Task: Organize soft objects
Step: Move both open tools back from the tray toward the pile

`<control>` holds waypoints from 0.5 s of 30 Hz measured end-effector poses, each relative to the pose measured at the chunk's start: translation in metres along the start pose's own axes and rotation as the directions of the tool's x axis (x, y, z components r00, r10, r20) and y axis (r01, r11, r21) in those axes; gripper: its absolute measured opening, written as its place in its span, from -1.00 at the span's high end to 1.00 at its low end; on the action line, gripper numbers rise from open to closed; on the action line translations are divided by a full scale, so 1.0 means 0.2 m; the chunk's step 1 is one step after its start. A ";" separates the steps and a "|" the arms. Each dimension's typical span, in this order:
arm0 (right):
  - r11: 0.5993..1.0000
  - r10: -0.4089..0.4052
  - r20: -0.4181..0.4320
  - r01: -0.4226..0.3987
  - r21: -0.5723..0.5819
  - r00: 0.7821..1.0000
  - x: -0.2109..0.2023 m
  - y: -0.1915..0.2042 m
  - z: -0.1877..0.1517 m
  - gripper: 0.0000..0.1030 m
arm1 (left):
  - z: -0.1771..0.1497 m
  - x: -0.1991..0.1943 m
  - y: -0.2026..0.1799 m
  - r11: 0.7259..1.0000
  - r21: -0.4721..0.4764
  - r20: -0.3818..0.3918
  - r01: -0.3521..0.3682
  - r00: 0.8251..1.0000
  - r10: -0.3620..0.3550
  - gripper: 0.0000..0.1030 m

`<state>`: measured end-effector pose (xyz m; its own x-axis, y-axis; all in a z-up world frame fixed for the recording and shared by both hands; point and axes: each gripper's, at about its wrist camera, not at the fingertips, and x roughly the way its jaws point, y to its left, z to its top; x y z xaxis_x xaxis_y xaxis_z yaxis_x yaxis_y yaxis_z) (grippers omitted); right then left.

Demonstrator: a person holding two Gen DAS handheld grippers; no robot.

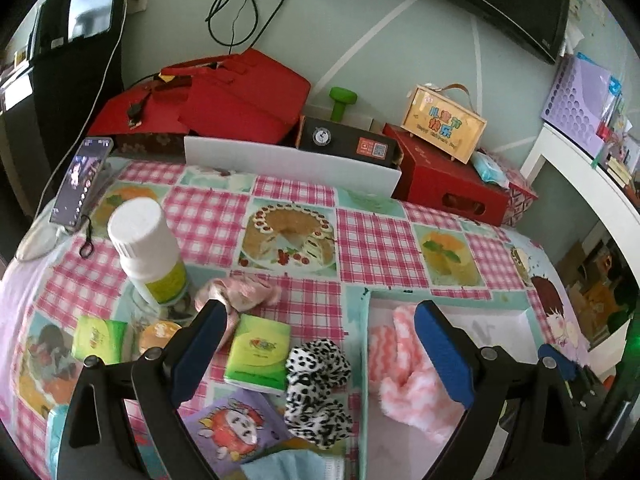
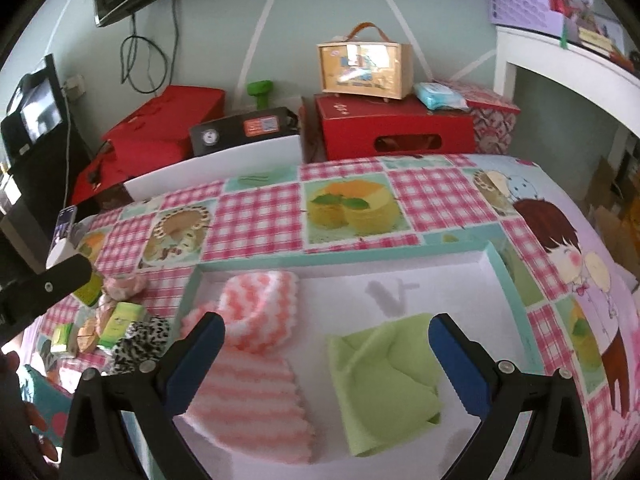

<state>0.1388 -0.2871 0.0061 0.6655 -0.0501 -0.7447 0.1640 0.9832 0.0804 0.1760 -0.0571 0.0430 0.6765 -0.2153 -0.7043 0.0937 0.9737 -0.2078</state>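
Item: tabletop sorting scene, soft goods into a shallow white tray (image 2: 496, 276) with teal rim. Contents already recorded in the tray: a pink-and-white striped fuzzy cloth (image 2: 256, 392), a matching pink-and-white piece (image 2: 260, 304) just behind it, and a folded green cloth (image 2: 384, 380) beside them. Outstanding soft items, lying on the checked tablecloth (image 1: 372, 236) outside the tray: a leopard-print plush piece (image 1: 316, 392) just beside the tray's near rim, a crumpled pink floral fabric (image 1: 244, 290) further back, and a pale blue item at the lower edge, too cropped to be identified. Risks noted: the floral fabric lies close to a white-capped bottle (image 1: 146, 248) and a glass jar, which could be toppled if the fabric is approached carelessly; two green tissue packets (image 1: 260, 352) lie near the plush and could be pinched along with it; the green cloth could be dragged or unfolded if the right fingers are lowered onto it. Left gripper (image 1: 320, 344): jaws spread wide, nothing held, poised above the plush and the tray edge. Right gripper (image 2: 326, 360): jaws spread wide, nothing pinched, hovering over the tray between striped cloth and green cloth; contact with either cannot be confirmed.
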 end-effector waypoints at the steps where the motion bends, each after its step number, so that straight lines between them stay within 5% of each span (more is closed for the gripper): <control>1: 1.000 0.012 -0.003 -0.012 -0.006 1.000 -0.01 0.02 0.01 -1.00 | 0.01 -0.01 0.01 1.000 0.007 -0.004 -0.005 1.000 0.005 -0.84; 15: 0.979 0.141 -0.044 -0.146 -0.141 0.989 -0.07 0.41 0.09 -1.00 | 0.12 -0.31 0.47 0.989 -0.067 0.006 -0.128 0.992 0.129 -0.84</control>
<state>0.1558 -0.2089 0.0351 0.6494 0.0971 -0.7542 -0.0394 0.9948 0.0942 0.1597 0.0488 0.0835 0.6871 -0.0873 -0.7213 -0.0434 0.9860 -0.1607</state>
